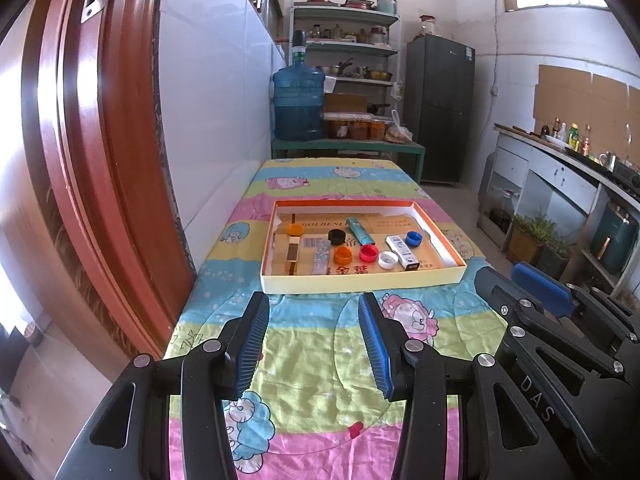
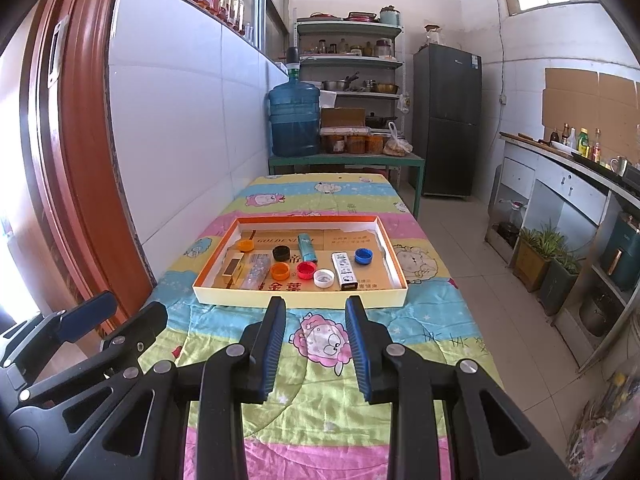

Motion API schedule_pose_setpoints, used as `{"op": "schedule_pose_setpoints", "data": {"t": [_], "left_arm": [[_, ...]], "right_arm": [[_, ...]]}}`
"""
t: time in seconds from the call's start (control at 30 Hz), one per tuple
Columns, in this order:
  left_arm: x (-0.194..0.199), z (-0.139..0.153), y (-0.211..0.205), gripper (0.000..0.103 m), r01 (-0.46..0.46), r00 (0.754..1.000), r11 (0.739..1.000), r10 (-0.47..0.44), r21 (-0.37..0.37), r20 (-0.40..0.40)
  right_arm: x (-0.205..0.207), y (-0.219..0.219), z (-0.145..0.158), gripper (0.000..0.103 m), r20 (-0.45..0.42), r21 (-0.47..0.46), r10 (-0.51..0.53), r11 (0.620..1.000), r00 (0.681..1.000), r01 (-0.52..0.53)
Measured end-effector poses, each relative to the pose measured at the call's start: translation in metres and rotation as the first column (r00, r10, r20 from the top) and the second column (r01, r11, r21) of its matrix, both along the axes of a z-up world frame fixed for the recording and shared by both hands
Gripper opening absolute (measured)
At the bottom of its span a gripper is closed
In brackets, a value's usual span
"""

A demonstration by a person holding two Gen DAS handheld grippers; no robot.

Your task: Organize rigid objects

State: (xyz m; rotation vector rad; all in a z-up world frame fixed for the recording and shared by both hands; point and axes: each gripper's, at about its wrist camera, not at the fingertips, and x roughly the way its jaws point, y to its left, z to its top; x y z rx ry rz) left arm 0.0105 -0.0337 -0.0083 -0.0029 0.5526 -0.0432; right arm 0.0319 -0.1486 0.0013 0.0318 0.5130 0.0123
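Kitchen walls, shelves and a fridge stood behind a bench (image 2: 320,400) draped in a cartoon-print quilt. On it lay a shallow tray (image 2: 298,298) holding the task's things: 6 caps in yellow (image 2: 245,245), black (image 2: 281,253), orange (image 2: 280,271), red (image 2: 306,270), white (image 2: 323,278) and blue (image 2: 363,257), a teal lighter (image 2: 307,249), a white box (image 2: 345,270), a gold box (image 2: 233,270) and a patterned strip (image 2: 256,272) just beside it.

Both tools hovered short of the tray's near wall. The left hand-held gripper (image 1: 314,344) had its jaws apart with nothing between them; the right hand-held gripper (image 2: 316,340) likewise stood part-open and empty.

The caps looked light, stiff and probably slick; pinching across the rim from above seemed safest, as a skewed squeeze could flick one away. The boxes and lighter appeared rigid and light, best taken across their narrow sides at mid-length. Orange, red and white sat close together, leaving little finger room.
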Motion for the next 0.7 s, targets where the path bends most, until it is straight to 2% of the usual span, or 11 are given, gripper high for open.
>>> {"op": "schedule_pose_setpoints", "data": {"t": [0.7], "left_arm": [[-0.001,-0.0047,-0.0004,0.048,-0.005,1.0,1.0,0.005,-0.007,-0.011]], "right_arm": [[0.0018,0.0055,-0.0086,0.031,-0.01,-0.002,0.005,1.0,1.0,-0.005]]}}
